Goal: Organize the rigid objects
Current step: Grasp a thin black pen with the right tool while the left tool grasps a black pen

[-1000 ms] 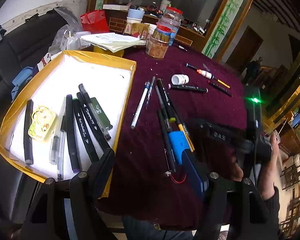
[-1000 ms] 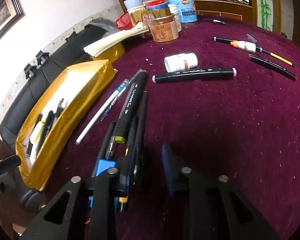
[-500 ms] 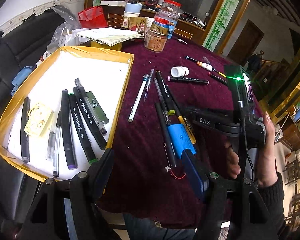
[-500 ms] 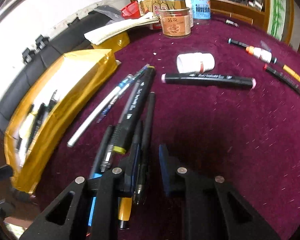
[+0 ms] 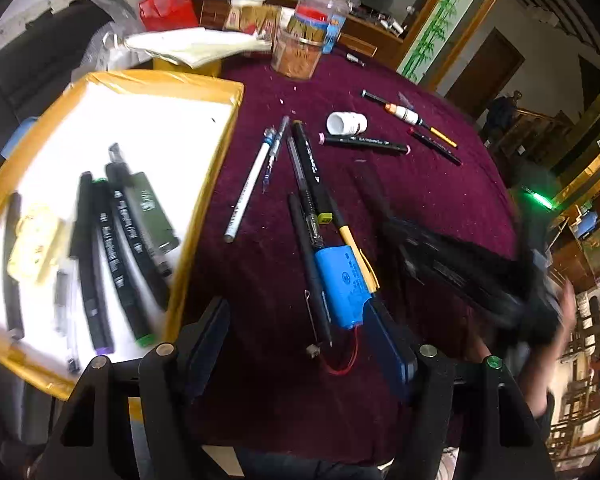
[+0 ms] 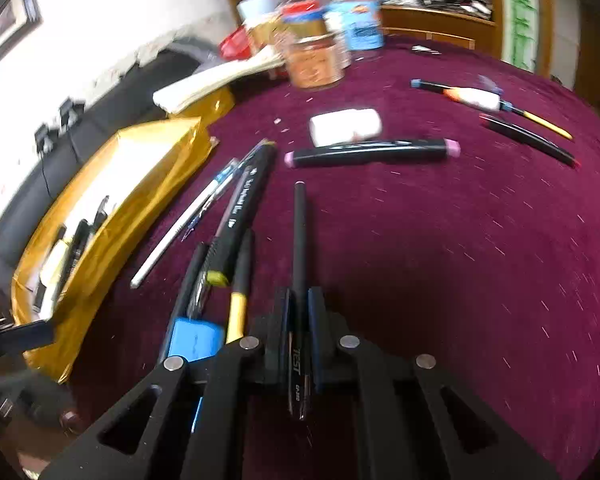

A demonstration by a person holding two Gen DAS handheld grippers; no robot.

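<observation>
My right gripper (image 6: 298, 312) is shut on a black pen (image 6: 299, 240) and holds it above the maroon table, pointing forward. In the left wrist view the right gripper (image 5: 400, 236) is a dark blur at the right. My left gripper (image 5: 300, 340) is open and empty, low over the table's near edge. A gold-rimmed tray (image 5: 236, 92) at the left holds several black markers (image 5: 112, 240). Loose pens (image 5: 308, 184), a white pen (image 5: 248, 192) and a blue battery pack (image 5: 344, 284) lie just ahead of the left gripper.
A white bottle (image 5: 346, 123), a pink-capped black marker (image 5: 364, 143) and thin pens (image 5: 420, 120) lie further back. Jars (image 5: 300, 48), papers (image 5: 196, 46) and a red bag (image 5: 168, 8) crowd the far edge. A black sofa (image 6: 100, 120) lies left of the tray.
My right gripper closed on the black pen and lifted it out of the pile, pulling back to the right. The left gripper has barely moved.
</observation>
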